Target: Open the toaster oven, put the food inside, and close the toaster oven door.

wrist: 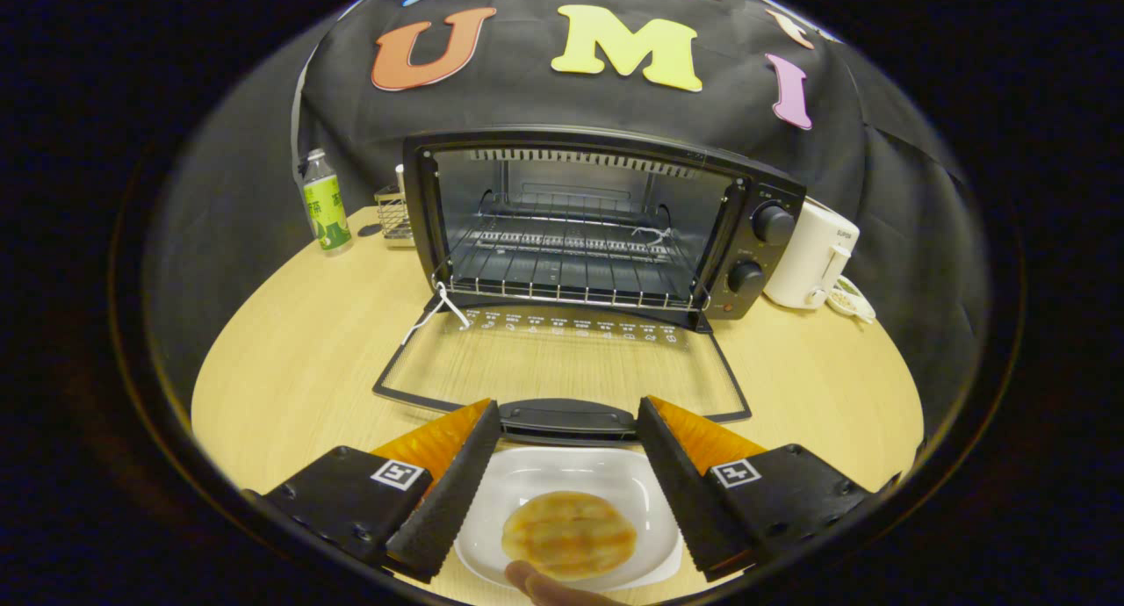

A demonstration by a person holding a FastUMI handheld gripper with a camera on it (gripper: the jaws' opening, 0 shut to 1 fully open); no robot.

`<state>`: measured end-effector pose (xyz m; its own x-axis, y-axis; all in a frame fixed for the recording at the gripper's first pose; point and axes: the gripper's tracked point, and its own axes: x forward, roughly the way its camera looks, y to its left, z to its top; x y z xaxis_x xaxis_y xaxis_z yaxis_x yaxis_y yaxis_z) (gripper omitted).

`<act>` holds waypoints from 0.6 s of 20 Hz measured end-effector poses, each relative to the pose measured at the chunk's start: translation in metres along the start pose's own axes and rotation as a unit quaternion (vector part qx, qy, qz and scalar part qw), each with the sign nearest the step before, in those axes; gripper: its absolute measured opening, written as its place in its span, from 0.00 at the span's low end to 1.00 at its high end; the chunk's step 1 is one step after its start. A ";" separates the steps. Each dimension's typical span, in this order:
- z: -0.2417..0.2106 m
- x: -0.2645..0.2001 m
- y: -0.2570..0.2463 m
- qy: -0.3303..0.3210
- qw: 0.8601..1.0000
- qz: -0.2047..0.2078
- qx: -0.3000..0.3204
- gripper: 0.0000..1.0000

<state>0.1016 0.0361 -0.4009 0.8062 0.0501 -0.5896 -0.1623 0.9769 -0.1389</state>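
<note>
- Hovering above a wooden table (290,360), the gripper (568,413) has its jaws spread wide and nothing pinched between them
- Between the two fingers (448,492), below their tips, a white square plate (527,479) rests on the table
- On that plate lies the food, a round golden flatbread (569,534); neither finger touches it
- A fingertip (536,581) of a person shows at the near rim of the plate, just beside the flatbread
- Just ahead of the fingertips lies the toaster oven door (562,364), swung fully down flat on the table, with its dark handle (566,417) spanning the gap between the tips
- Beyond the door stands the toaster oven (597,224), cavity open, with a wire rack (562,272) inside and no food on it
- Two knobs (773,224) sit on the oven's right-hand panel
- A white cord (435,312) hangs at the left hinge corner of the door
- Beyond the left finger, well apart, a green-labelled bottle (325,204) stands beside a small wire holder (395,215)
- Beyond the right finger, just beside the oven, stands a white kettle (812,255)
</note>
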 end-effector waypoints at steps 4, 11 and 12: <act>0.042 -0.041 -0.001 -0.100 0.995 -0.013 -0.021 1.00; 0.097 -0.159 0.011 -0.262 0.963 -0.032 -0.060 1.00; 0.092 -0.169 0.014 -0.264 0.963 -0.027 -0.055 1.00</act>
<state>0.0158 0.0603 -0.2299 0.9872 0.1266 -0.0965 -0.1477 0.9547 -0.2582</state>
